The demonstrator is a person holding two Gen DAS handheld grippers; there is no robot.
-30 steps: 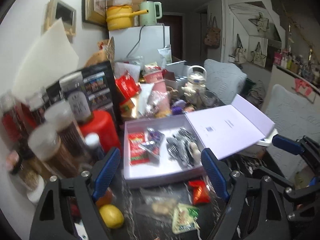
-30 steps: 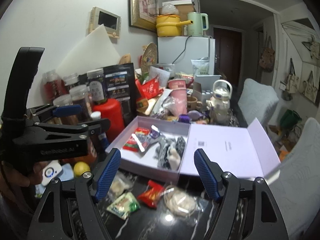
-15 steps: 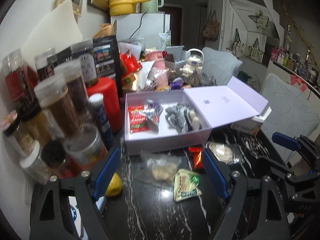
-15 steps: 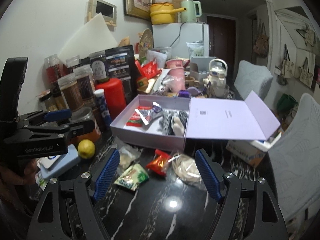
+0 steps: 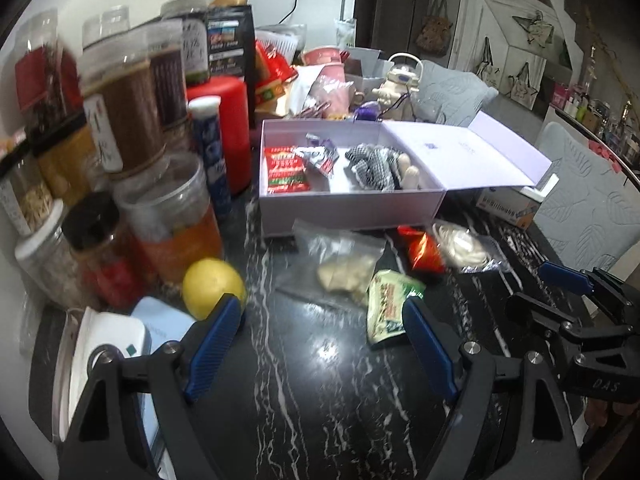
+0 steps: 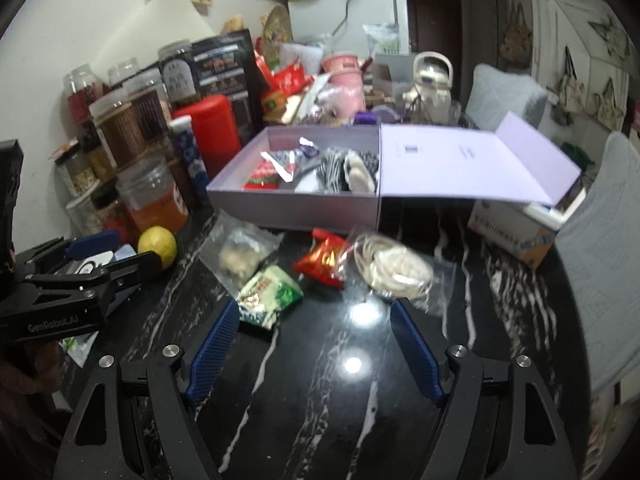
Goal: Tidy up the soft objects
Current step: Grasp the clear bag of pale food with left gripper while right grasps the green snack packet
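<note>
Packets lying on the black desk point(image 6: 320, 380) before the lavender box point(image 5: 348, 210), I am holding left hand-held gripper point(image 5: 320, 344) and right hand-held gripper point(image 6: 312, 344) spread wide, gripping nothing, green packet point(image 6: 270, 296) just beside right's finger.

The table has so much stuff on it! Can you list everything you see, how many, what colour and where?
box: 1, pale purple, lid open, table middle
packets in box: several, red and silver, left half
checked cloth toy: 1, black and white, right half of box
clear bag of beige lumps: 1, in front of box
green and white packet: 1, nearest the grippers
red snack packet: 1, in front of box
clear bag with white cord: 1, right of red packet
lemon: 1, yellow, left
jars: many, left edge
red canister: 1, behind jars
left gripper: open, empty
right gripper: open, empty
</note>
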